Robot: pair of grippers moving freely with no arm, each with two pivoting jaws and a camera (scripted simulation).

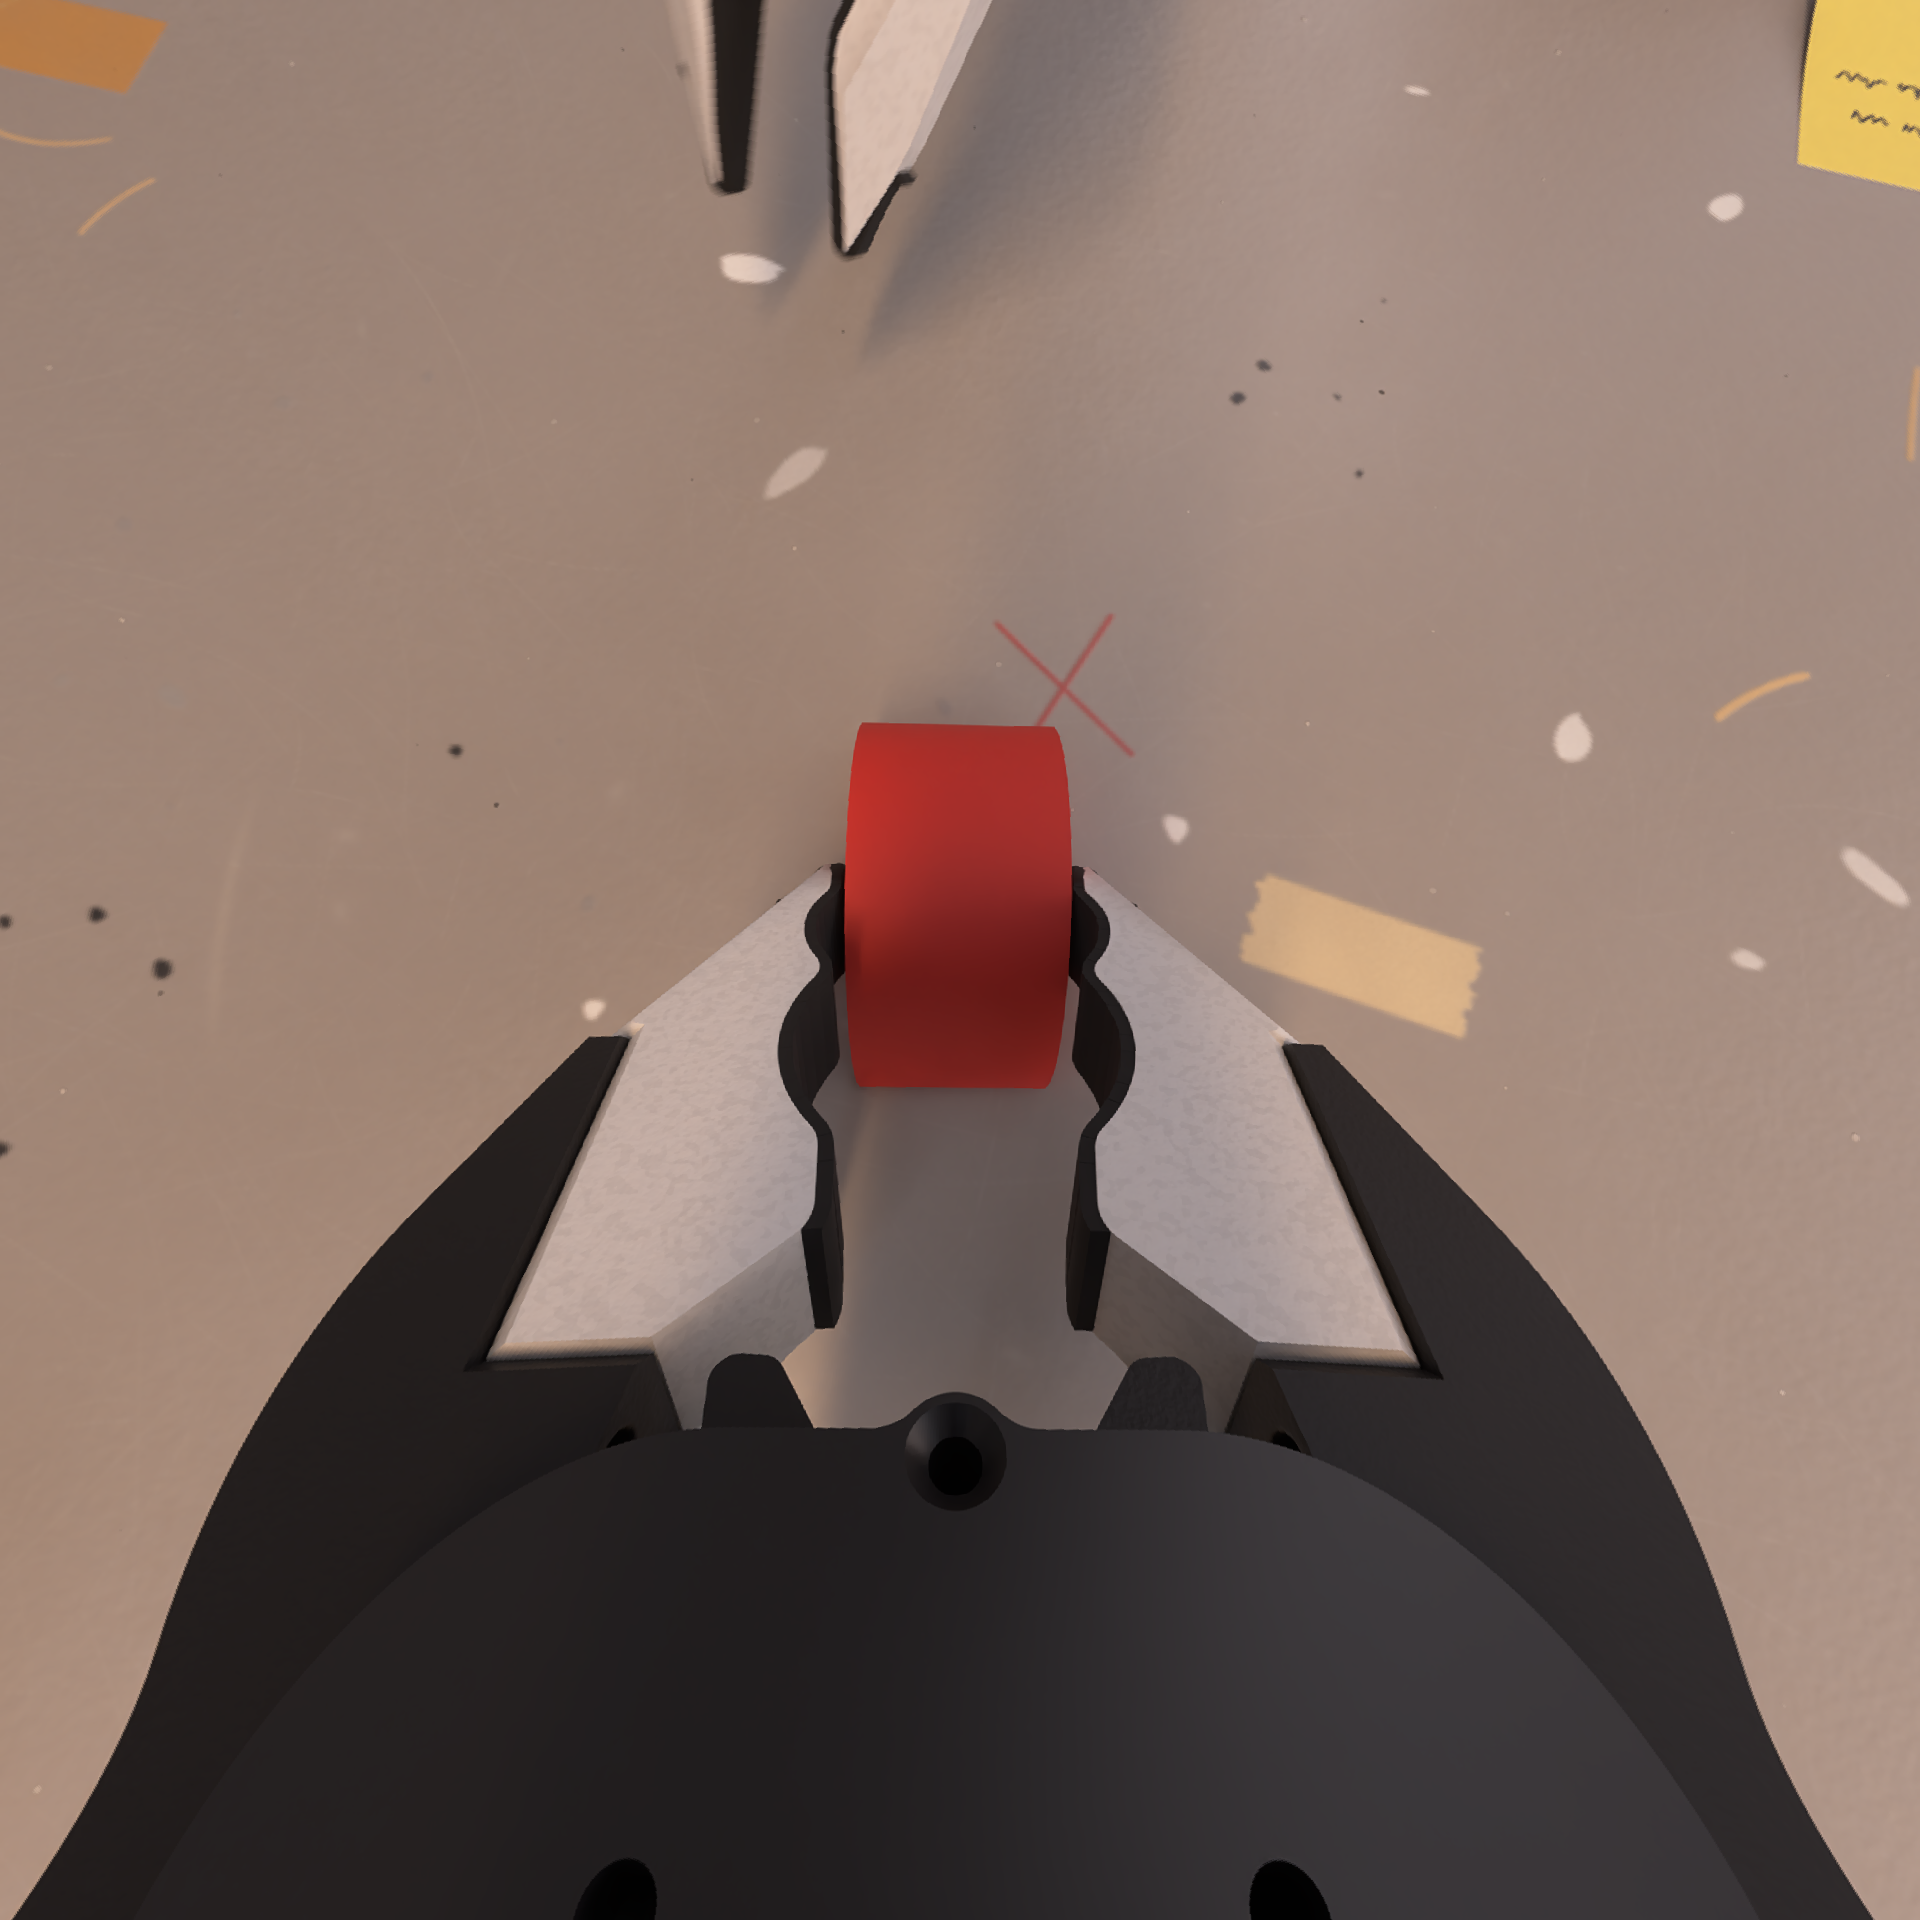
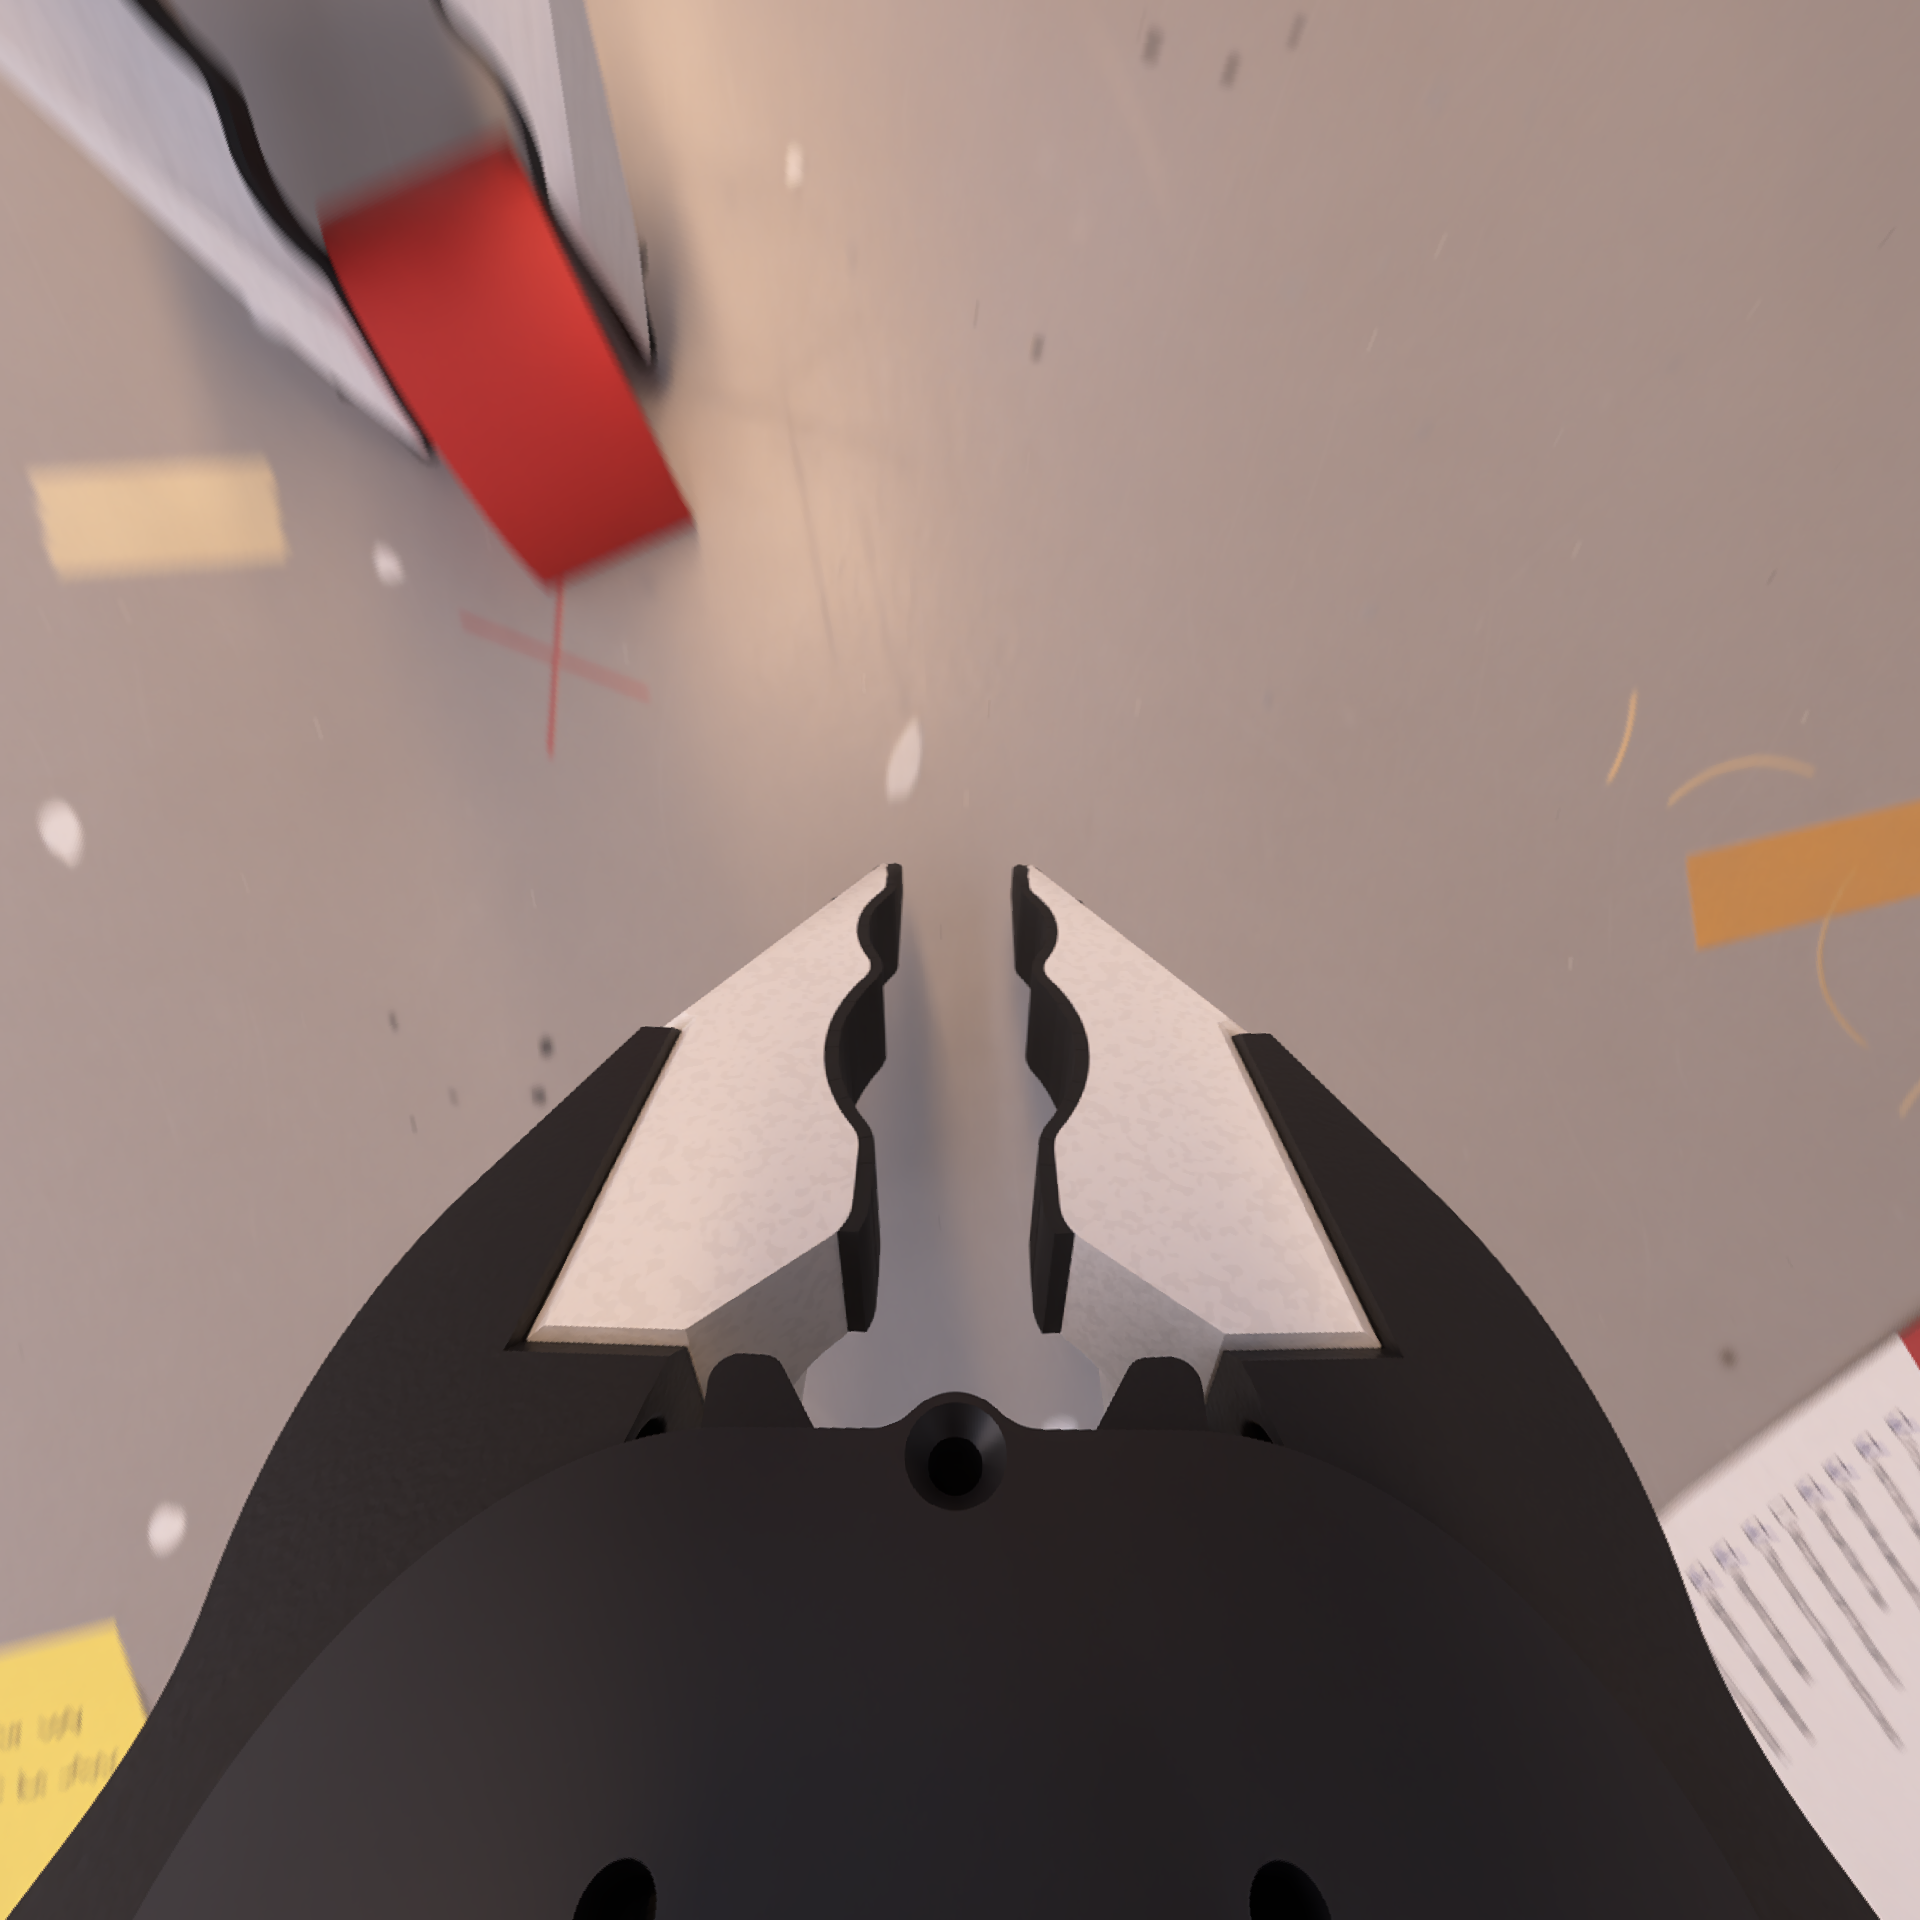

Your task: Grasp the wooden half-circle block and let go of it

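Each tool, the left tool (image 1: 956, 878) and the right tool (image 2: 956, 878), has a matte black rounded body. Its two speckled white wedge fingers (image 2: 748, 1132) carry wavy black pads (image 1: 821, 1049). One dark recessed screw hole (image 2: 954, 1463) sits centred between them.

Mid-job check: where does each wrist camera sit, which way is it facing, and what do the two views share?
Left wrist view: sits on the left gripper, looking along its fingers down at the table; both pads press the red half-circle block.
Right wrist view: sits on the right gripper, facing the table, its jaws parted around nothing.
Shared: the block, the red cross mark, the pale tape strip, and each view shows the other gripper.
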